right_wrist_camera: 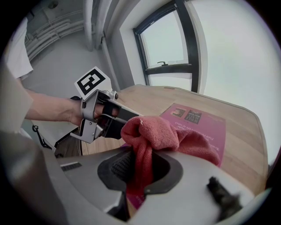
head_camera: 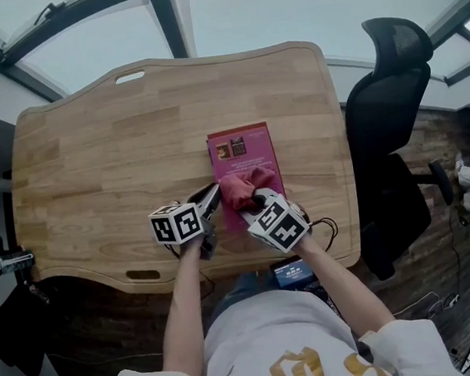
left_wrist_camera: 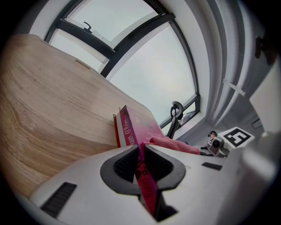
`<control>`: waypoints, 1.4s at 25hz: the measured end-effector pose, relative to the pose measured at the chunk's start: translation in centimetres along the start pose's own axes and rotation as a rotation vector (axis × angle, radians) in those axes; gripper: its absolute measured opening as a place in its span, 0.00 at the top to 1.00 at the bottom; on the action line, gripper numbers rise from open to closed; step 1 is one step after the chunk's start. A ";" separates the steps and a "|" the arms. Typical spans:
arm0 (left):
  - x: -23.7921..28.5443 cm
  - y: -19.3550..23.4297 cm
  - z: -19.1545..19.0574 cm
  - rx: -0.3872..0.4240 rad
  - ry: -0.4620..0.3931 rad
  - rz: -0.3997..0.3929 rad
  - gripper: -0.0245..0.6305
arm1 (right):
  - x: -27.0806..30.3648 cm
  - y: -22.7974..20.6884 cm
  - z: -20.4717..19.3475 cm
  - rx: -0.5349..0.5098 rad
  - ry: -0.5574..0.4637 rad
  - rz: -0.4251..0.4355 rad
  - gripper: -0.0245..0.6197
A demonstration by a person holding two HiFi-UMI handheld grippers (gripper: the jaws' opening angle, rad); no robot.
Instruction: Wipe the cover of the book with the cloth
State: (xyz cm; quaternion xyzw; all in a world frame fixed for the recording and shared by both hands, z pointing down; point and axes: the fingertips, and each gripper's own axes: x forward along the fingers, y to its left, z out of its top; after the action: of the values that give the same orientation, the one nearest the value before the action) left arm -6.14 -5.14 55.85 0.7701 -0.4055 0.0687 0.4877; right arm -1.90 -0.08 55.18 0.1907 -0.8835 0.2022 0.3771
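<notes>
A magenta book (head_camera: 244, 159) lies flat on the wooden desk (head_camera: 98, 156), right of centre. My left gripper (head_camera: 209, 204) is shut on the book's near left edge; in the left gripper view the book (left_wrist_camera: 136, 127) runs away from the jaws, pinched at the spine side. My right gripper (head_camera: 255, 199) is shut on a bunched red cloth (head_camera: 241, 186), which rests on the near part of the cover. In the right gripper view the cloth (right_wrist_camera: 162, 134) bulges out of the jaws, with the book cover (right_wrist_camera: 202, 123) beyond it and the left gripper (right_wrist_camera: 115, 124) at the left.
A black office chair (head_camera: 396, 133) stands just right of the desk. The desk's near edge has a handle slot (head_camera: 143, 275). A phone or small screen (head_camera: 292, 272) sits in the person's lap. Dark gear (head_camera: 16, 331) hangs at the desk's left end.
</notes>
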 end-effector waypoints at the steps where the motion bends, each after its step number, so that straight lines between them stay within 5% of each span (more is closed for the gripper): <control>1: 0.0 0.0 0.0 0.001 0.001 0.000 0.89 | 0.0 0.0 0.0 0.002 0.006 0.005 0.87; 35: -0.1 0.1 0.0 -0.019 -0.015 -0.001 0.89 | 1.2 -2.0 1.7 0.009 0.021 0.022 0.87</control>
State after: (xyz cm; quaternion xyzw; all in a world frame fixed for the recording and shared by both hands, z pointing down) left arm -6.24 -5.08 55.85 0.7661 -0.4093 0.0588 0.4921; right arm -2.70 -2.91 55.41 0.1806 -0.8805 0.2124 0.3833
